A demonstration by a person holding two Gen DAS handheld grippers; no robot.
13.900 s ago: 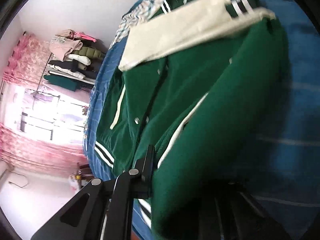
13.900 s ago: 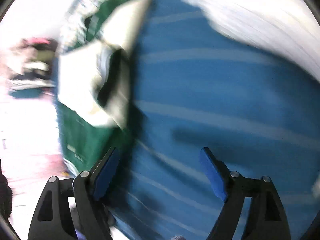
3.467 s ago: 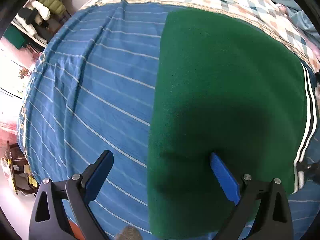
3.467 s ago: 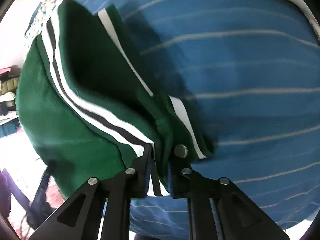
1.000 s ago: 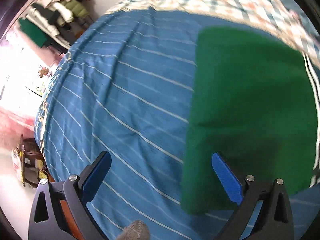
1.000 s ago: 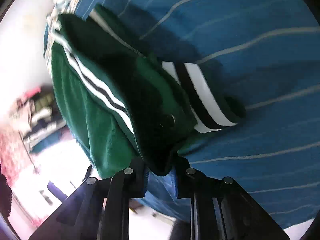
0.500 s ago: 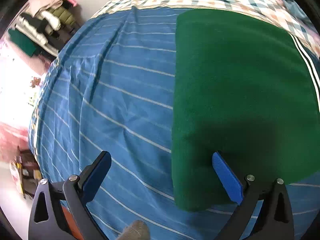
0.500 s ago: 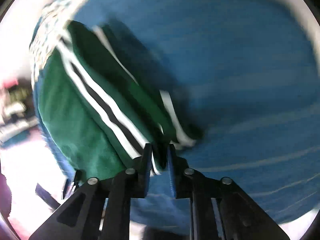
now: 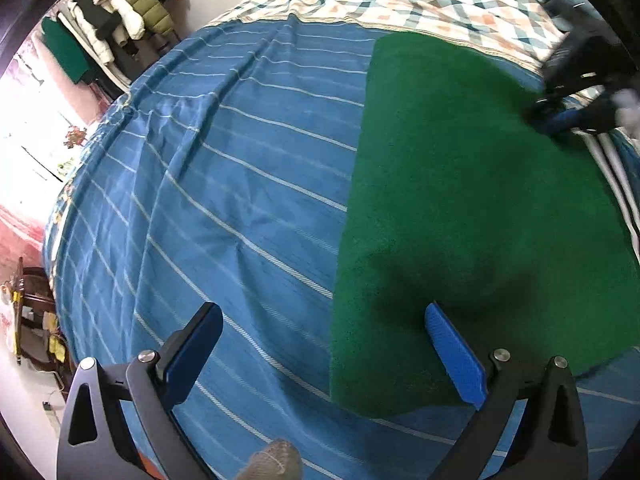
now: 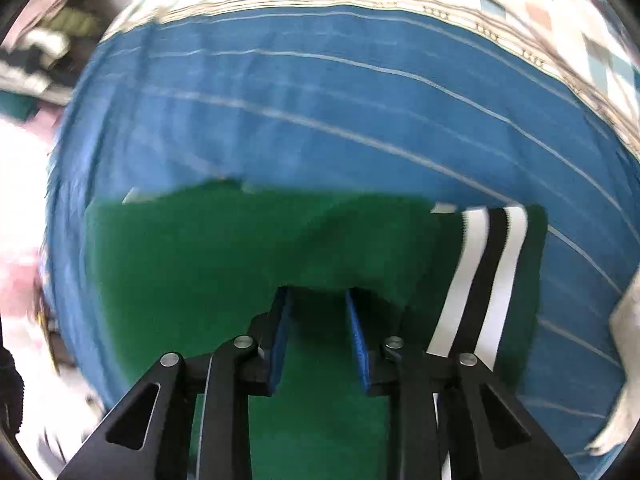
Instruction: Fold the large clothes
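A green jacket (image 9: 460, 200) lies folded flat on the blue striped bedsheet (image 9: 224, 184), its black-and-white striped hem (image 9: 612, 176) along the right edge. My left gripper (image 9: 324, 340) hangs open over the jacket's near left corner, one finger above the sheet and the other above the green cloth. My right gripper (image 10: 318, 316) is low over the jacket (image 10: 192, 264) beside the striped hem (image 10: 480, 280). Its jaws are opening, a fold of green cloth lies loose at their tips, and the pads do not press on it. In the left wrist view the right gripper (image 9: 560, 116) shows blurred at the jacket's far right corner.
A checked quilt (image 9: 420, 4) covers the far end of the bed. Hung and stacked clothes (image 9: 120, 12) stand beyond the bed's far left corner, with a bright window and wooden furniture (image 9: 32, 312) to the left. A grey knitted toe (image 9: 272, 460) shows at the bottom edge.
The right gripper swung fast across with the jacket's hem, rolled, and its jaws have parted from the cloth. It has come into the left wrist view. The left gripper stays open, hardly moved.
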